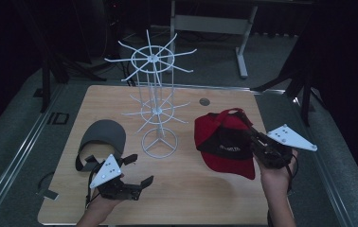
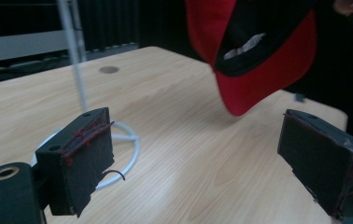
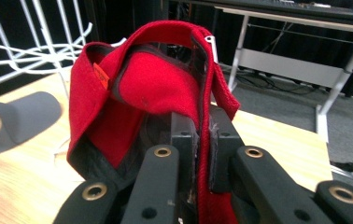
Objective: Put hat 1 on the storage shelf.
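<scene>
Red cap (image 1: 224, 142) hangs pinched in the right gripper (image 1: 257, 142), seemingly clear of the table (image 1: 186, 189); left gripper (image 1: 137, 172) gapes empty.

Your path across the worktop (image 1: 186, 189) is open along the near edge; the white wire rack (image 1: 156, 94) stands mid-worktop, with the grey visor (image 1: 102, 135) left and the red cap (image 1: 224, 142) right.

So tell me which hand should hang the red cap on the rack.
Right. The right gripper is shut on the red cap, lifted beside the white rack; the left gripper is open and holds nothing.
</scene>
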A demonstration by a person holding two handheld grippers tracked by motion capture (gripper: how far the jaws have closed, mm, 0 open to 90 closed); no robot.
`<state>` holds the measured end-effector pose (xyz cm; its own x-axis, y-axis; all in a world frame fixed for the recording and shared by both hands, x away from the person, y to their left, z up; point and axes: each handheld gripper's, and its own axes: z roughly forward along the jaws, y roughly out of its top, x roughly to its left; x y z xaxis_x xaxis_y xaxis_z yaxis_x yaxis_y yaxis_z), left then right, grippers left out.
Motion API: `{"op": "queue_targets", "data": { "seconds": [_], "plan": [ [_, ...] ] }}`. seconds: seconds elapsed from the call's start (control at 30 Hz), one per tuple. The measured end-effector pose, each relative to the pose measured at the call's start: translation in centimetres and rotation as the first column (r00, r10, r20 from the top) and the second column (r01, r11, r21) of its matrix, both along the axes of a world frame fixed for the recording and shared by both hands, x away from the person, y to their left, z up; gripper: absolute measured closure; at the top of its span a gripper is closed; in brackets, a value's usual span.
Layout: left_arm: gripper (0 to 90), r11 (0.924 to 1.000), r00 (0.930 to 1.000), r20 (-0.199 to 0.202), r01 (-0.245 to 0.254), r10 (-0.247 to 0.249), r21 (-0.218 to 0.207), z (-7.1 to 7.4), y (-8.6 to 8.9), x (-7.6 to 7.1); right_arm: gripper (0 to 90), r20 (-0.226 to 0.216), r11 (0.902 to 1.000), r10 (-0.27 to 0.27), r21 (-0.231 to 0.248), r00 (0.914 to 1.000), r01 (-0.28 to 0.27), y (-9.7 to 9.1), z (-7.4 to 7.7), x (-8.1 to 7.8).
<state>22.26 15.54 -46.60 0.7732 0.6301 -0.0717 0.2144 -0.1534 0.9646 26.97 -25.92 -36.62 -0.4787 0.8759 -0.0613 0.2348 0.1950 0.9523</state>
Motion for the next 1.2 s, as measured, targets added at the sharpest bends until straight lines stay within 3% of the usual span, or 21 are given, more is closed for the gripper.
{"op": "queue_targets", "data": {
  "seconds": [0.6,0.8,1.2],
  "plan": [
    [12.7,0.9946,0.9902,0.1,0.093,-0.097,0.046,6.0,-4.5,1.8,83.6,0.046,0.997,0.07,0.028,0.9964,-0.072,0.6,2.5,-1.9],
    [12.7,0.9914,0.9873,0.1,0.119,-0.124,0.055,7.3,-6.3,2.9,83.6,0.06,0.9952,0.093,0.025,0.9938,-0.095,1.1,3.0,-2.4],
    [12.7,0.9894,0.9874,0.094,0.12,-0.127,0.083,8.8,-9.2,5.0,83.6,0.079,0.9904,0.132,0.033,0.9882,-0.135,1.7,3.8,-3.2]
  ]
}}
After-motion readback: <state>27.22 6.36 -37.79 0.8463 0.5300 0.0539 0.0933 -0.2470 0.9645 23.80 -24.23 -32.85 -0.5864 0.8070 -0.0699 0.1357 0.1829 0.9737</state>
